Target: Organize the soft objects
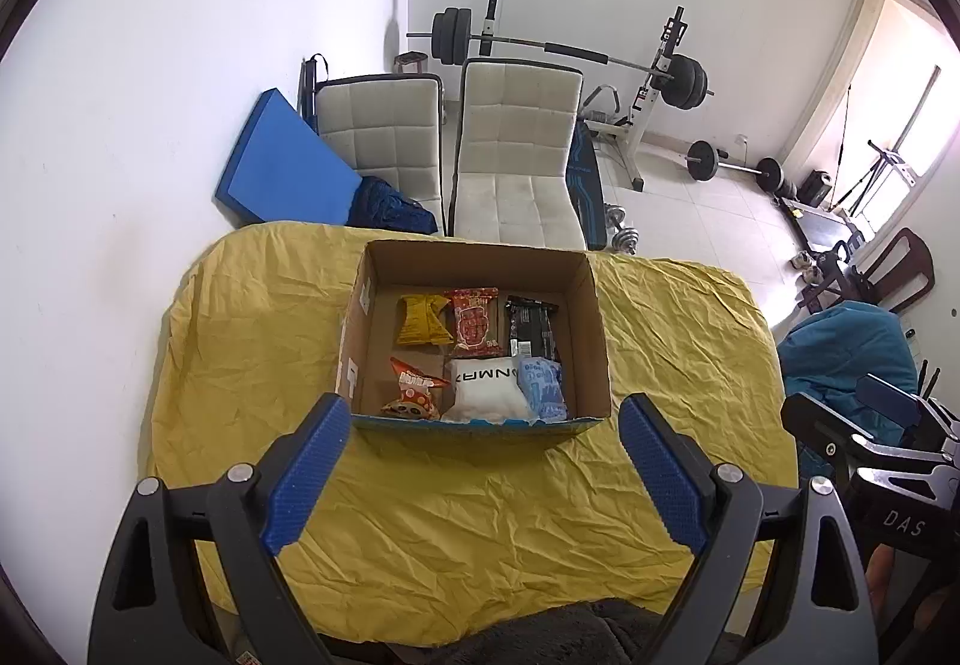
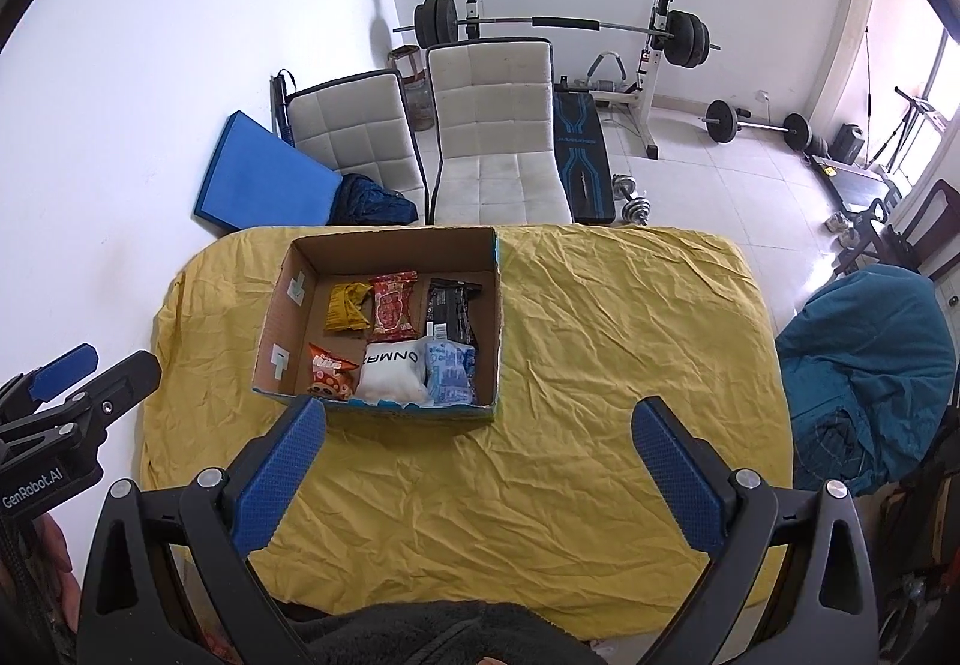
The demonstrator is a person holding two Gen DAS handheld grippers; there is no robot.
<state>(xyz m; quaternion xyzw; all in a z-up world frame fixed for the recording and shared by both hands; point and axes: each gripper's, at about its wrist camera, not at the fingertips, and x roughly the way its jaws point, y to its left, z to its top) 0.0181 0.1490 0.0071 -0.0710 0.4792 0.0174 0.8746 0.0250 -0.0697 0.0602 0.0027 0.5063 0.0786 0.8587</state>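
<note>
On the tabletop: an open brown cardboard box sits toward the far side of the wrinkled yellow cloth.
Box contents: six soft packets in two rows; far row a crumpled yellow snack bag, a red printed snack packet, a black wrapper; near row an orange-red snack bag, a white pillow pouch, a pale blue tissue pack.
Left tongs: spread wide, holding nothing.
Right tongs: spread wide, holding nothing.
Key relation: the box lies straight ahead of the left tongs, but ahead and to the left of the right tongs, so the left hand looks nearer.
Progress: nothing loose shows on the cloth; sorting seems finished.
</note>
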